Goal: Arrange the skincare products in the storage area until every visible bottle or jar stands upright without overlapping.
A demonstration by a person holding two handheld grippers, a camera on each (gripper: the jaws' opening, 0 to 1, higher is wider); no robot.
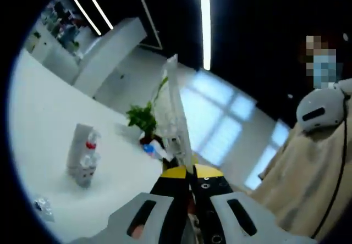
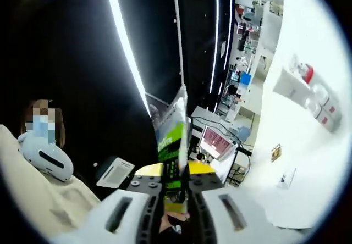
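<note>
My left gripper (image 1: 188, 173) is clamped on a clear flat sachet (image 1: 175, 112) whose long axis runs toward 12 o'clock, with a cluster of bottles (image 1: 83, 155) standing on the white table (image 1: 38, 112) at 9 o'clock. My right gripper (image 2: 176, 173) pinches a green-printed sachet (image 2: 172, 137), likewise pointing to 12 o'clock, while boxed bottles (image 2: 311, 93) sit at 2 o'clock.

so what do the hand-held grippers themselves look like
Both look alike. The left hand-held gripper and the right hand-held gripper each have a pale grey body with dark slots, two black jaws dotted with small screws, and yellow tips.
</note>
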